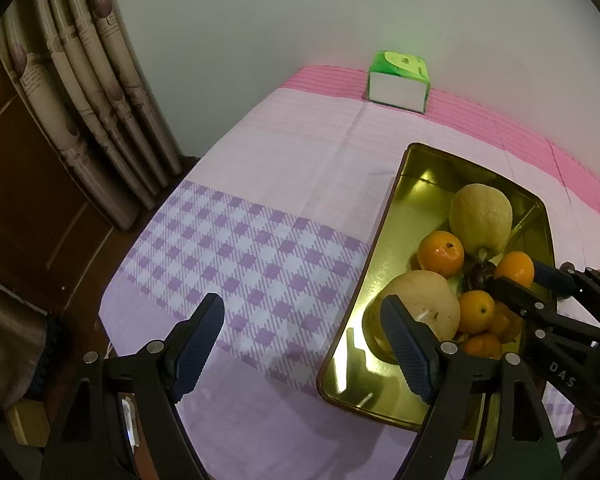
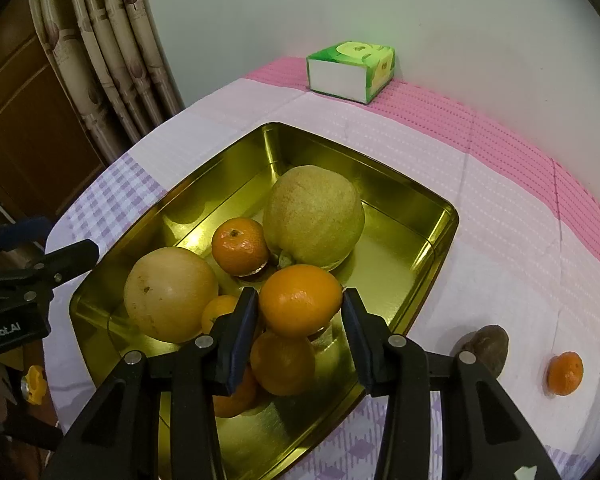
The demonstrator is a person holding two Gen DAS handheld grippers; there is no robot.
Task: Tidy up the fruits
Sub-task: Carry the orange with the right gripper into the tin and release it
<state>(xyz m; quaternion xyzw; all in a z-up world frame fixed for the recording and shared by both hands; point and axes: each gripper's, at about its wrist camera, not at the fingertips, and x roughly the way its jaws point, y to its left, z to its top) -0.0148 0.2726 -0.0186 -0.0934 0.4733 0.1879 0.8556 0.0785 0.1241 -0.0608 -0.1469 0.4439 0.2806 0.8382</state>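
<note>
A gold metal tray (image 2: 440, 248) (image 1: 380, 240) holds a green pear (image 2: 314, 216), a tan pear (image 2: 170, 294) and several oranges. My right gripper (image 2: 300, 316) is over the tray with its jaws on either side of an orange (image 2: 300, 300); the pads look to be just touching it. In the left wrist view the right gripper (image 1: 520, 280) shows around that orange (image 1: 514, 268). My left gripper (image 1: 304, 344) is open and empty, low over the cloth beside the tray's left edge. A loose orange (image 2: 565, 373) and a brown fruit (image 2: 486, 346) lie on the cloth right of the tray.
A green and white tissue box (image 2: 350, 72) (image 1: 398, 82) stands at the far edge by the wall. The table has a pink and purple checked cloth (image 1: 240, 248). Curtains (image 1: 80, 92) and a wooden door are at the left.
</note>
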